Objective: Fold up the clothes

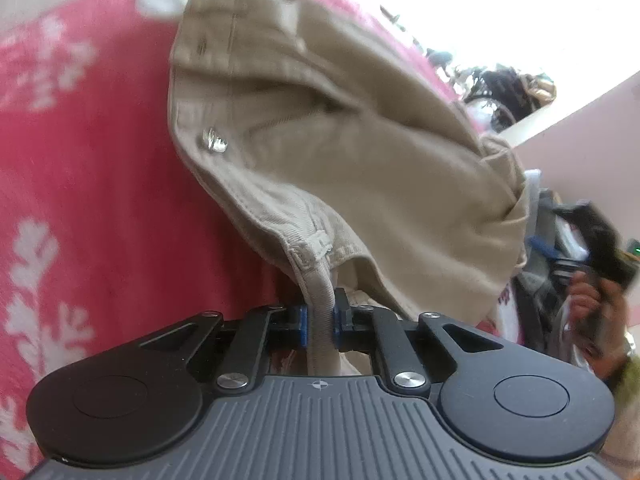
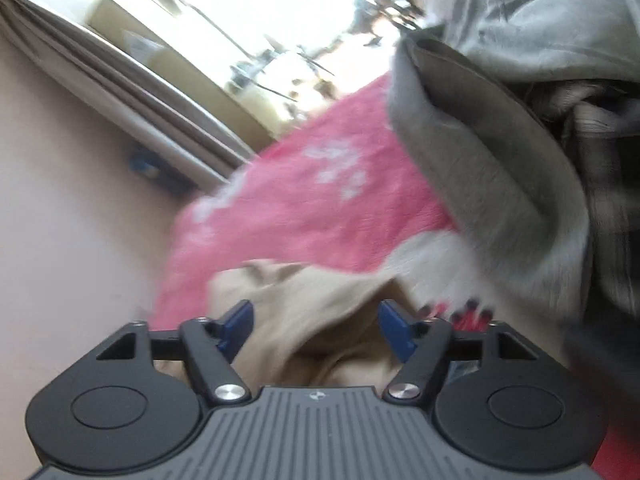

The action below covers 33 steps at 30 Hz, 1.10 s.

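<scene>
Left gripper (image 1: 320, 322) clamped on waistband of khaki trousers (image 1: 340, 128); right gripper (image 2: 316, 330) spread wide, empty.

Trousers lie bunched on pink blanket (image 1: 88, 168), seemingly being spread. Next move likely needs a second waistband grip. Only the right view shows the grey garment (image 2: 500, 168); only the left, the metal button (image 1: 215, 142).

A pink blanket (image 1: 92, 184) with white floral print covers the bed. Beige trousers (image 1: 360, 152) lie across it, their waistband lifted off the cover. Near one edge, a heap of grey garments (image 2: 520, 128) rests on the pink cloth.
</scene>
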Available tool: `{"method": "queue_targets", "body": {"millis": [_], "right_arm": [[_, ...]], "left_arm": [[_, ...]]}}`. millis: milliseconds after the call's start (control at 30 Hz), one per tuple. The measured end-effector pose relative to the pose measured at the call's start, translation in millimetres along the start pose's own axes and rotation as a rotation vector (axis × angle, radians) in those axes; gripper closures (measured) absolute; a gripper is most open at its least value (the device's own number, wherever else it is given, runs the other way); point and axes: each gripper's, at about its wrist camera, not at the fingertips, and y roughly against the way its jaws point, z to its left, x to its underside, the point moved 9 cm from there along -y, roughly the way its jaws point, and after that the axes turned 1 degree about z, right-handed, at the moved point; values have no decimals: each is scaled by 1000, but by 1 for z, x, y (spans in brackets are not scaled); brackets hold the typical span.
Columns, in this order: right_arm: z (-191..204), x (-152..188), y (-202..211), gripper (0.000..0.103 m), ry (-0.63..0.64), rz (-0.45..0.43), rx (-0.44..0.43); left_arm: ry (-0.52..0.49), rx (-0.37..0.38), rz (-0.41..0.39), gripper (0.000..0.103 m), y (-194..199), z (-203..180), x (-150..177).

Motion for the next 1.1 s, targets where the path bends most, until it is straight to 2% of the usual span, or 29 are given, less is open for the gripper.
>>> {"method": "queue_targets", "body": {"millis": [100, 133, 167, 200, 233, 267, 300, 333, 433, 567, 633, 700, 733, 800, 833, 867, 933, 967, 1000, 1067, 1100], "right_arm": [[-26, 3, -40, 27, -115, 111, 28], [-25, 11, -48, 26, -168, 149, -25], [-24, 18, -56, 33, -221, 187, -78], [-22, 25, -62, 47, -263, 218, -126], [-15, 29, -60, 55, -254, 218, -145], [-7, 33, -57, 76, -240, 216, -163], [3, 33, -48, 88, -207, 202, -173], [12, 33, -39, 91, -174, 189, -184], [38, 27, 11, 93, -88, 127, -237], [68, 33, 112, 93, 86, 60, -303], [57, 58, 143, 93, 144, 86, -261], [46, 82, 174, 94, 202, 111, -220], [40, 93, 190, 94, 231, 124, -199], [26, 118, 217, 93, 286, 159, -146], [2, 138, 210, 91, 294, 227, -55], [-22, 158, 204, 84, 301, 294, 37], [-70, 192, 194, 82, 342, 421, 240], [-90, 202, 193, 82, 385, 470, 341], [-103, 204, 195, 82, 421, 494, 416], [-109, 193, 209, 81, 447, 480, 457], [-105, 181, 218, 73, 447, 461, 442]], "left_arm": [[9, -5, -55, 95, 14, 2, -14], [12, -7, -74, 96, 18, 3, -18], [16, -10, -94, 96, 23, 4, -23], [20, -16, -117, 96, 28, 6, -29], [24, -21, -141, 96, 34, 8, -35], [30, -24, -166, 97, 39, 9, -42], [36, -28, -191, 97, 44, 10, -49], [42, -29, -217, 97, 50, 11, -57], [51, -13, -297, 97, 76, 13, -83], [4, 12, -365, 97, 119, 10, -110], [-17, 30, -365, 97, 136, 11, -115], [-22, 52, -329, 97, 143, 16, -115], [-28, 60, -291, 97, 140, 19, -111], [-58, 64, -160, 97, 121, 25, -91], [-73, 67, -95, 96, 113, 28, -81], [-87, 55, -39, 94, 103, 32, -70], [-112, -22, 39, 90, 81, 48, -44], [-124, -62, 70, 79, 72, 56, -32], [-134, -93, 81, 75, 69, 62, -24], [-144, -113, 78, 69, 72, 67, -16], [-139, -109, 70, 66, 77, 68, -16]]}}
